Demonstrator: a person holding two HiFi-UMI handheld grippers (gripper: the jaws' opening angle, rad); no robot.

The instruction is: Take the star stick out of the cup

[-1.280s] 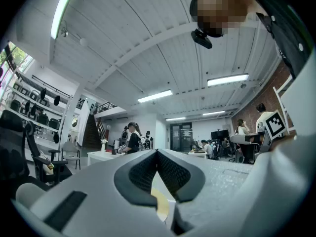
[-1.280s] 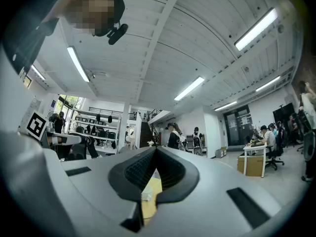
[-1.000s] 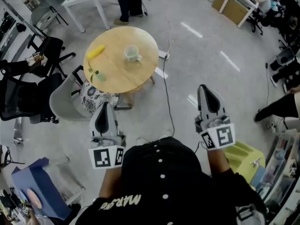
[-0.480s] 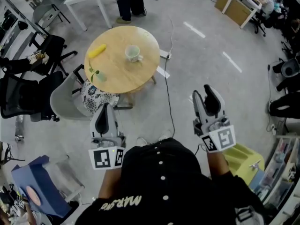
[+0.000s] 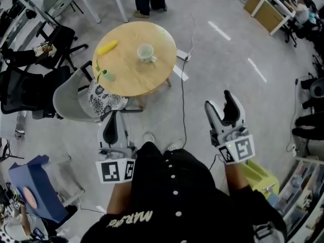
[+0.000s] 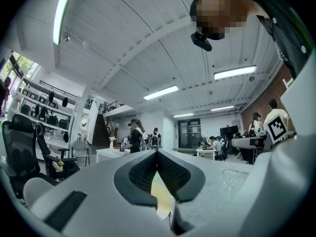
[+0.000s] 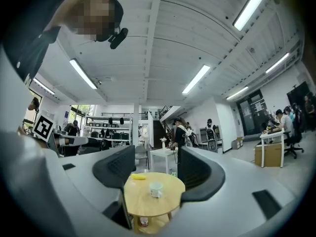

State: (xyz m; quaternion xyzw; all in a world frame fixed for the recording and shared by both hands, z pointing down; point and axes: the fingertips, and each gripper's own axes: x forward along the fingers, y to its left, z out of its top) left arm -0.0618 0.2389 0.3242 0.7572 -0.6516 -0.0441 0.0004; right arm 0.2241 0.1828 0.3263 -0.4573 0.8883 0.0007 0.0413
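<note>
Jaws of right hand-held gripper [image 5: 218, 101] just opened wide, empty; left hand-held gripper [image 5: 113, 116] closed.

The left gripper [image 5: 113, 118], jaws together, and the right gripper [image 5: 219, 101], whose jaws have just been opening with nothing between them, point over the grey floor [image 5: 212, 59] toward a round wooden table [image 5: 136, 81] well ahead. On it stands a white cup [image 5: 146, 53], ahead of the left gripper and slightly right. A yellow object [image 5: 107, 47] and a small green-stemmed item [image 5: 105, 76] lie further left.
</note>
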